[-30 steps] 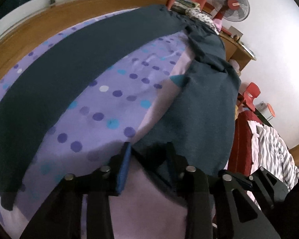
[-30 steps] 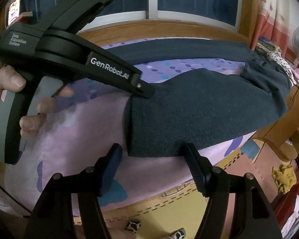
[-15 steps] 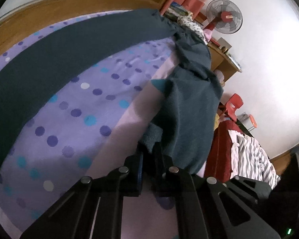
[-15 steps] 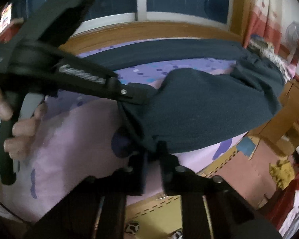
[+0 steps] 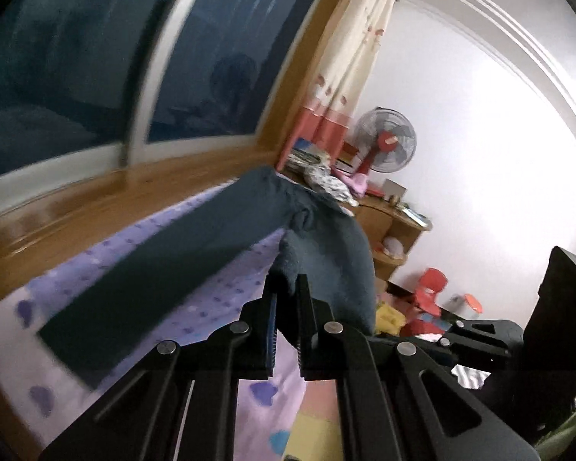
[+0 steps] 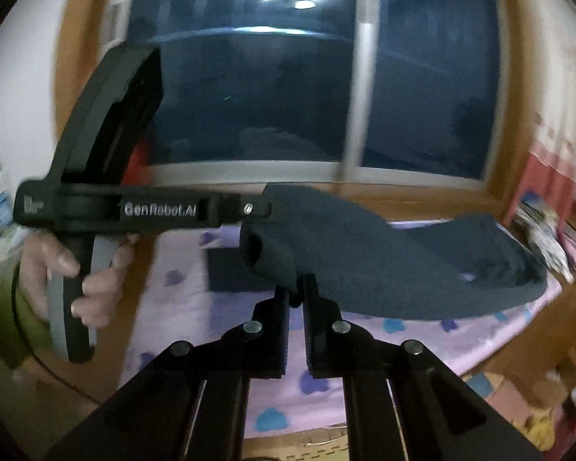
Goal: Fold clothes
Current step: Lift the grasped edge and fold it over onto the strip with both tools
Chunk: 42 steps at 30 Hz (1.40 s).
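Dark blue trousers (image 5: pixel 165 269) are spread on a bed with a purple dotted sheet (image 5: pixel 219 307). One leg lies flat along the far side. The other leg (image 6: pixel 384 269) is lifted off the sheet by its hem and sags back to the waist near the bed's right end. My left gripper (image 5: pixel 286 288) is shut on one corner of that hem. My right gripper (image 6: pixel 296 292) is shut on the other corner. In the right wrist view the left gripper (image 6: pixel 263 207) reaches in from the left, held by a hand (image 6: pixel 57 265).
A dark window (image 6: pixel 288 96) with a wooden sill (image 5: pixel 96 207) runs behind the bed. A curtain (image 5: pixel 349 77), a fan (image 5: pixel 386 140) and a cluttered wooden shelf (image 5: pixel 388 226) stand past the bed's end. A red chair (image 5: pixel 432 288) and foam mats (image 5: pixel 315 434) are on the floor.
Both grippers closed on the hem of the near trouser leg and rose, lifting it off the sheet. Both views have tipped up toward the window.
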Tool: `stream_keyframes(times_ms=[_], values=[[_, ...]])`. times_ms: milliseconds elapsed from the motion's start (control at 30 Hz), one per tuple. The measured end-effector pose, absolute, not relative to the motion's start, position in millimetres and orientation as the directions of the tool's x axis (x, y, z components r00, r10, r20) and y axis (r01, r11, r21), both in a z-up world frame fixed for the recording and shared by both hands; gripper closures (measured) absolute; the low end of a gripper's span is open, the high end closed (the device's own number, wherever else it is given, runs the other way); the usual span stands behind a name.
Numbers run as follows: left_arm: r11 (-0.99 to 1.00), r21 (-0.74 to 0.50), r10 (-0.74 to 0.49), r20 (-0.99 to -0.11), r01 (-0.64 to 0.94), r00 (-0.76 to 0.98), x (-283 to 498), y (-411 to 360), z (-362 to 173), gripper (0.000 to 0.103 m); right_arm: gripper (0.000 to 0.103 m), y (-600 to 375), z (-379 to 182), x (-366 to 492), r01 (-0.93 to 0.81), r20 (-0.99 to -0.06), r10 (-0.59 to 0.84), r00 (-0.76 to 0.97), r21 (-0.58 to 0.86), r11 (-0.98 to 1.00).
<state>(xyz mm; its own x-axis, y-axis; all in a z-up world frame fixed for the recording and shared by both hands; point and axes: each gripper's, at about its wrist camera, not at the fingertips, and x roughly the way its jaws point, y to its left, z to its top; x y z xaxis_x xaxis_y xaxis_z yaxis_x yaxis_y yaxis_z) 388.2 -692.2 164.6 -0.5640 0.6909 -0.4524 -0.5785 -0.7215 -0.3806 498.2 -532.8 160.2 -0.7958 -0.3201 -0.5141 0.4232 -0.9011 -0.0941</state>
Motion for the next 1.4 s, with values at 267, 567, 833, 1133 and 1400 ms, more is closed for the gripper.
stream_keyframes(times_ms=[267,567,833,1133,1400], values=[[-0.832,-0.382,0.550,-0.655,-0.401,-0.517,406,-719,70,0.095,0.097,-580,63,491,0.567,-0.730,-0.341,-0.592,-0.076,-0.820],[-0.869,-0.425,0.493,-0.780,-0.251,-0.386,401,-745,-22,0.089,0.095,-589,-17,466,0.590,-0.858,-0.313,-0.407,0.014,-0.807],[-0.930,-0.206,0.336,-0.810,-0.304,-0.481,412,-747,18,0.087,0.049,-548,22,469,0.561,-0.774,-0.366,-0.517,0.017,-0.828],[-0.895,-0.273,0.431,-0.731,-0.353,-0.529,395,-637,48,0.077,0.047,-415,57,444,0.386,-0.686,-0.329,-0.649,0.076,-0.919],[-0.864,-0.290,0.483,-0.707,-0.411,-0.517,385,-502,50,0.077,0.047,-304,67,429,0.299,-0.671,-0.266,-0.693,0.068,-0.952]])
